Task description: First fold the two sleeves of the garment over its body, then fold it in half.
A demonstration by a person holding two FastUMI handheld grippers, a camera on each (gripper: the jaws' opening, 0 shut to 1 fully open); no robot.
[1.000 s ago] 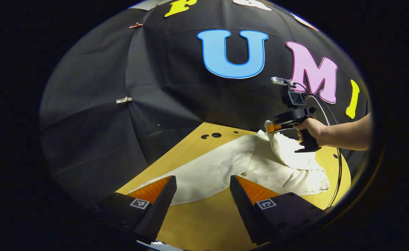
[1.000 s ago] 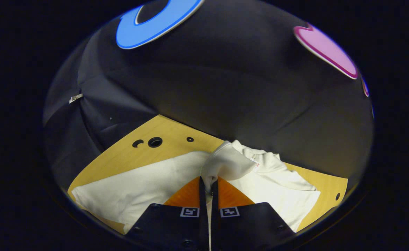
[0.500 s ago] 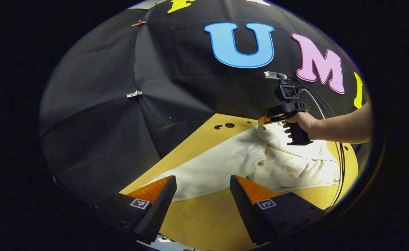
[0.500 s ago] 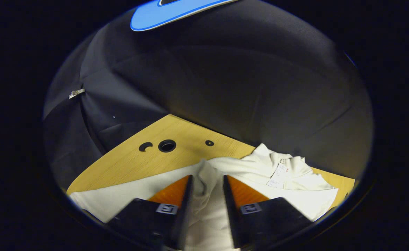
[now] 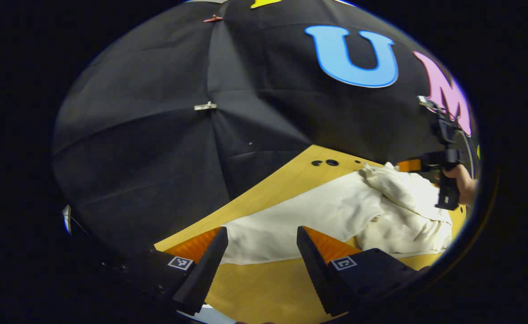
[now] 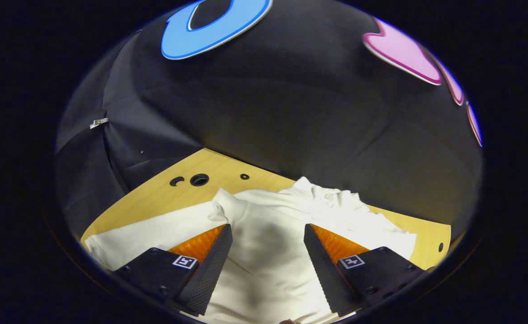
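Both grippers, left (image 5: 260,252) and right (image 6: 267,252), gape empty over the garment (image 6: 264,252), its sleeve (image 5: 394,186) bunched on the body; likely sleeve-folding, next needing a firm pinch.

Dim overall, lit from above. Glared off the pale garment (image 6: 264,252). Bent and darkened toward the edges.

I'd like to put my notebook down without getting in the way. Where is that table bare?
Bare wood shows on the table nearest the left gripper, in front of the white garment's edge, and along the strip by the booth wall around the small holes. The rest is crowded: cloth is spread and bunched under the open right gripper.
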